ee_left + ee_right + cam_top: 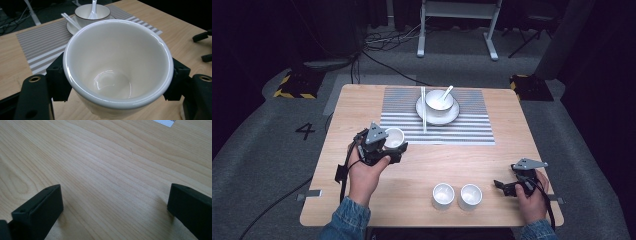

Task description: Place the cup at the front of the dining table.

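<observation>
Left hand-held gripper [393, 150] is clamping a white cup [117, 67] upright by the striped mat [402, 127]; right hand-held gripper [504, 187] is resting wide-jawed, empty, on the worktop [105, 170].

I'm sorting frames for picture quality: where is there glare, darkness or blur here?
High view: the room around the table is very dark, only the tabletop is lit. Left gripper view: bright glare streaks on the rim and bottom of the cup held in the left gripper; the bowl behind looks slightly soft. Right gripper view: even light, faint shadows under the jaws.
</observation>
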The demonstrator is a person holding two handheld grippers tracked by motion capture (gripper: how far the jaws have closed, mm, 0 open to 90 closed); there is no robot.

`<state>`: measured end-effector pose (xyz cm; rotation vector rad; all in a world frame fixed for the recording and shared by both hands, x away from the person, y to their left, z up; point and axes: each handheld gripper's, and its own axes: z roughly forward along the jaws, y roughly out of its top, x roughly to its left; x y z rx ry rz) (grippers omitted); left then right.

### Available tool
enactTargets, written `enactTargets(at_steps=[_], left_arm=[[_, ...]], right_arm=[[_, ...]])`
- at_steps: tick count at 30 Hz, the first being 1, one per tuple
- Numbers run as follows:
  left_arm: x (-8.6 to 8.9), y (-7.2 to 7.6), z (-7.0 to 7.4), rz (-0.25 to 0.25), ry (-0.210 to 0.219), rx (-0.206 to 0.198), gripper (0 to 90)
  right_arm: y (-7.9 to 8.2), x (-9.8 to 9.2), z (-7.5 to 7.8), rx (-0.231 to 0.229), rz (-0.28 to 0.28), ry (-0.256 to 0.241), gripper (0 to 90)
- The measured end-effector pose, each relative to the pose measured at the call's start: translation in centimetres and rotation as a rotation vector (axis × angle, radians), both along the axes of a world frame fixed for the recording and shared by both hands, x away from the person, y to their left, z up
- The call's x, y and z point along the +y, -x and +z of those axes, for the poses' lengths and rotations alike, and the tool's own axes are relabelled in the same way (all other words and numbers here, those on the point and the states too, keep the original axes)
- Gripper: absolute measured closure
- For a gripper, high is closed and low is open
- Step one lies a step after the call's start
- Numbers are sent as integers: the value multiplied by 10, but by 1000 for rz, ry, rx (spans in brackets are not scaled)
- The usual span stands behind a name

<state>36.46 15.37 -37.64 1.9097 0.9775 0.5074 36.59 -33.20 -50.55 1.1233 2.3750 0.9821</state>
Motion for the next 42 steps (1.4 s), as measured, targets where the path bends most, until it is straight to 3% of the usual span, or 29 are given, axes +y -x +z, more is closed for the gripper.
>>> enactTargets(at_steps=[11, 21, 26, 33, 42], left_arm=[[-1, -36, 2, 8, -11, -14, 263], [-12, -71, -4, -4, -8, -1, 263], [-18, -89, -6, 1, -33, -15, 263], [-26, -117, -17, 15, -38, -5, 263], [-27, -141, -34, 30, -43, 23, 263]], right_arm=[[0, 0, 0, 1, 0, -2, 2], [0, 0, 0, 0, -1, -1, 3], [0, 0, 0, 0, 0, 0, 3], [0, 0, 0, 0, -1, -1, 3], [0, 0, 0, 0, 0, -1, 3]])
